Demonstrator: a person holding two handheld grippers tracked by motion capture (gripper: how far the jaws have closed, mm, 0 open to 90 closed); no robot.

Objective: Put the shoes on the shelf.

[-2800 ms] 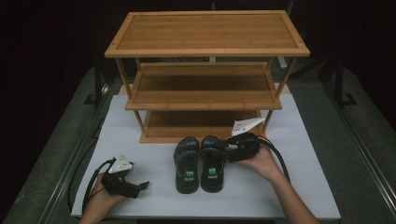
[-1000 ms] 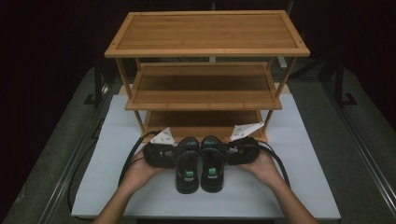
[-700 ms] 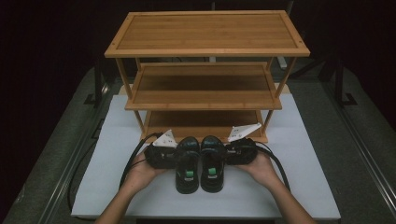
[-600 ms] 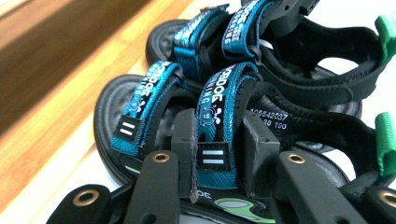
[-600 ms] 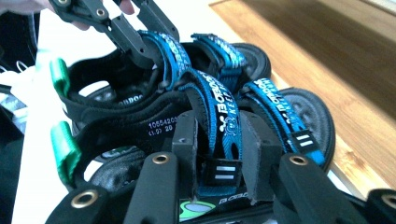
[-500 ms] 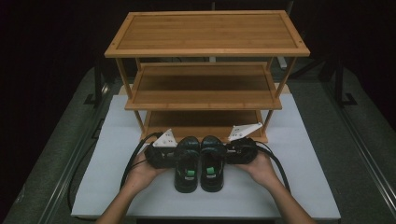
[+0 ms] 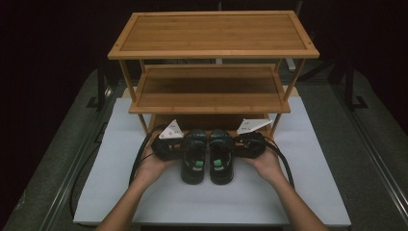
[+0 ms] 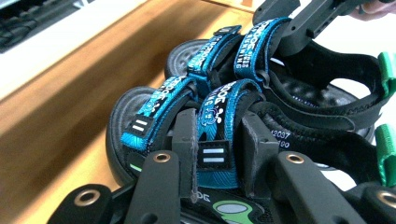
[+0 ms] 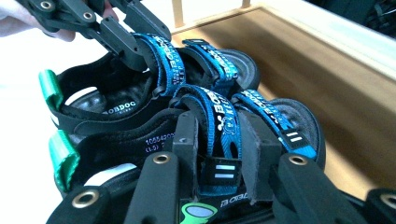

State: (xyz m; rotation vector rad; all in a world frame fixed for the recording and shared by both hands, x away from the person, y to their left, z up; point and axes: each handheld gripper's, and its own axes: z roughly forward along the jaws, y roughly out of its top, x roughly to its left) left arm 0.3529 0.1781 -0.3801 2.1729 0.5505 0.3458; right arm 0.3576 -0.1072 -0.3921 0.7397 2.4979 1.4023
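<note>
Claws (image 7: 182,147) clamping sandals (image 7: 208,154), shelf-edge (image 7: 207,117) close.

The high camera sits above my side, looking forward and down over the white table (image 7: 120,192) and the bamboo rack (image 7: 211,45). Each gripper camera rides close behind my jaws, one facing in from either side. All three share the pair of sandals (image 7: 207,156) (image 8: 261,116) (image 9: 187,107).

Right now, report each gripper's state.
Left gripper: shut on left black sandal's blue strap.
Right gripper: shut on right black sandal's blue strap.
</note>
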